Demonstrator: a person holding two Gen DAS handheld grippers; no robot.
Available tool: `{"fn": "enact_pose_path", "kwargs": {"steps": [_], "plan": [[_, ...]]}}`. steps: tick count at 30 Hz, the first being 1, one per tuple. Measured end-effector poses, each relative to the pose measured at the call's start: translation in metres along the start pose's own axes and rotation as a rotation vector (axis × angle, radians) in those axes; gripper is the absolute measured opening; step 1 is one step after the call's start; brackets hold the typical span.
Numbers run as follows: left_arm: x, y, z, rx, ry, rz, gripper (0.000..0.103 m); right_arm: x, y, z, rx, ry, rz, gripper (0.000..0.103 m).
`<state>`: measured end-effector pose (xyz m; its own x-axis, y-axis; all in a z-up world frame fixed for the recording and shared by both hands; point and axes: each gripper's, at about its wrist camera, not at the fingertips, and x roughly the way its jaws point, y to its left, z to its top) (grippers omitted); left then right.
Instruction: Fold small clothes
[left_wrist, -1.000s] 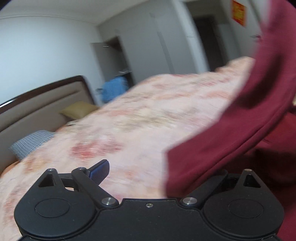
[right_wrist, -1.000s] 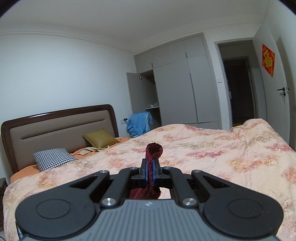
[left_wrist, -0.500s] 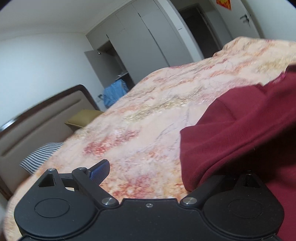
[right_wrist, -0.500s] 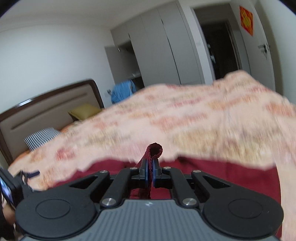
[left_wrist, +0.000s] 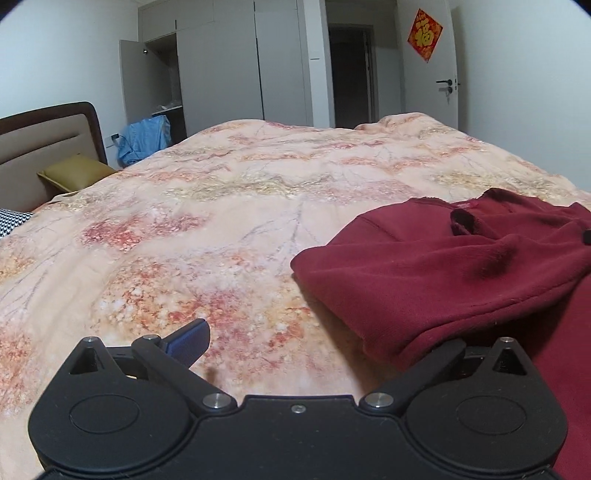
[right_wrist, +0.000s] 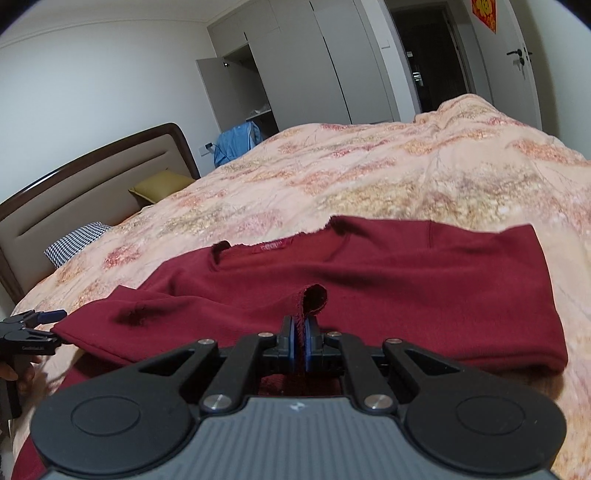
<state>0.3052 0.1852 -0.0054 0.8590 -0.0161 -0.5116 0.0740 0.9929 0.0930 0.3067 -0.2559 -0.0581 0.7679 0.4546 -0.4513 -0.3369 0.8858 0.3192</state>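
A dark red shirt (right_wrist: 388, 280) lies on the floral bedspread (right_wrist: 369, 177), partly folded over itself. My right gripper (right_wrist: 303, 343) is shut on a pinch of the red cloth at the shirt's near edge. In the left wrist view the shirt (left_wrist: 443, 273) lies at the right and covers the right finger. My left gripper (left_wrist: 321, 339) is open, its blue left finger (left_wrist: 188, 339) bare above the bedspread (left_wrist: 221, 221). The left gripper also shows in the right wrist view (right_wrist: 33, 325), at the shirt's left edge.
A wooden headboard (right_wrist: 74, 199) with a yellow cushion (right_wrist: 162, 184) and a checked pillow (right_wrist: 77, 243) is at the left. Grey wardrobes (left_wrist: 236, 66), a blue garment (left_wrist: 144, 140) and a dark doorway (left_wrist: 351, 74) stand beyond the bed.
Both grippers have come down toward the bed. The shirt, hanging in the air a second ago, now lies spread on the bedspread. The right gripper still pinches it.
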Motion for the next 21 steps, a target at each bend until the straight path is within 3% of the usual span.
{"fn": "enact_pose_path", "kwargs": {"steps": [4,5,7,10,14,18,21], "plan": [[0.012,-0.011,0.011,0.079,0.019,0.158,0.103,0.000,0.001,-0.003,-0.002,0.005,-0.001,0.007],[0.014,-0.017,0.014,0.114,0.019,0.164,0.102,0.000,0.001,-0.004,-0.002,0.005,0.002,0.007],[0.012,-0.023,0.018,0.156,0.020,0.111,0.102,0.000,0.003,-0.003,-0.004,0.006,0.001,0.007],[0.005,-0.028,0.015,0.167,0.046,-0.058,0.102,-0.005,0.005,-0.002,-0.014,0.001,0.005,0.007],[-0.004,-0.025,0.002,0.158,0.079,-0.161,0.102,-0.008,0.005,0.000,-0.021,-0.003,0.013,0.007],[-0.012,-0.004,0.002,-0.002,0.098,-0.266,0.102,-0.009,0.005,0.000,-0.018,-0.002,0.015,0.007],[-0.008,0.017,0.013,-0.171,0.070,-0.246,0.102,-0.007,0.004,-0.001,-0.027,0.006,0.016,0.010]]}}
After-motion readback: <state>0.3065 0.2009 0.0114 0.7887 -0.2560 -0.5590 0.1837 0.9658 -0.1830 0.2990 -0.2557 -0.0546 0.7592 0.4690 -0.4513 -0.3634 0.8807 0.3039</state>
